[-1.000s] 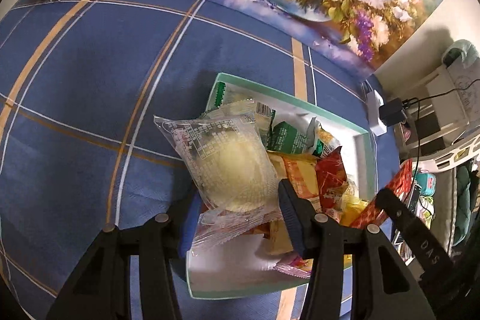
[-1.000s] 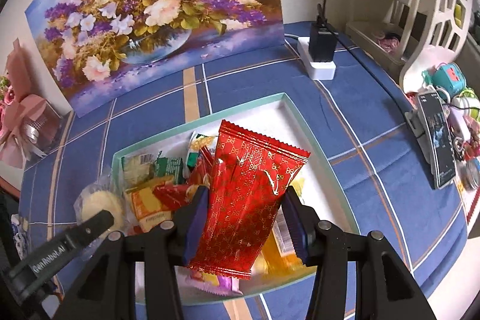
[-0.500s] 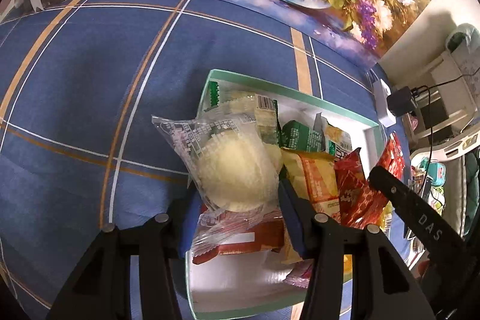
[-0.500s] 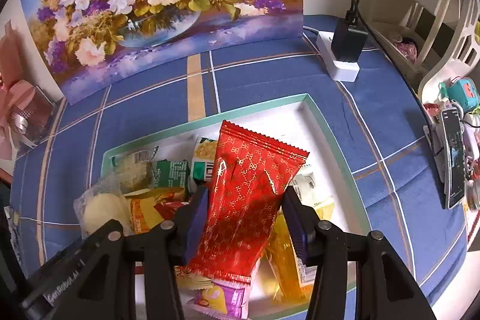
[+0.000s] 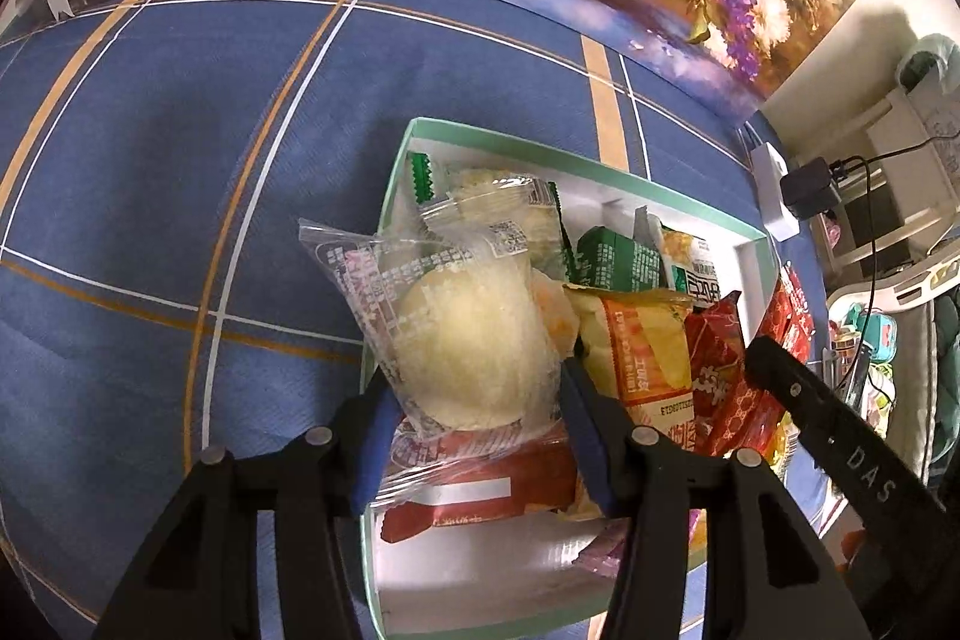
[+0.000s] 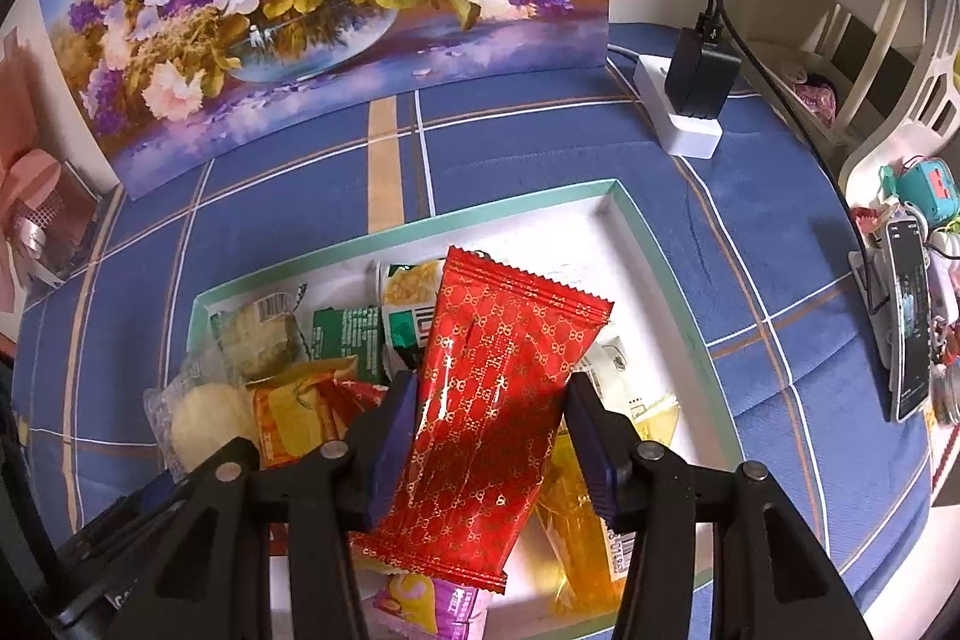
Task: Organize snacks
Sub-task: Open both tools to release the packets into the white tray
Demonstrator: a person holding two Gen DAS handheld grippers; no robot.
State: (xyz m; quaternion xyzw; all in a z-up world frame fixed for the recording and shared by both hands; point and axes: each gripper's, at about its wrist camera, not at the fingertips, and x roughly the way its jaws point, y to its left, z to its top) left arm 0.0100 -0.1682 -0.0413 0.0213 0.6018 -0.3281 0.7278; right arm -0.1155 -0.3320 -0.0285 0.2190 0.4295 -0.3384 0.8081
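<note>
Your left hand-held gripper (image 5: 474, 418) pinches the clear bun packet (image 5: 462, 334), but its jaws are opening, so expect the packet to drop at the left edge of the white tray (image 5: 753, 259), partly over the rim. Nudge it inward first so it lands inside among the other snacks. Your right hand-held gripper (image 6: 489, 436) pinches the red patterned packet (image 6: 498, 400), which is held tilted over the tray's middle. Lower that one flat onto the bare right side before letting go, and keep both off the blue bench (image 5: 180, 160).
</note>
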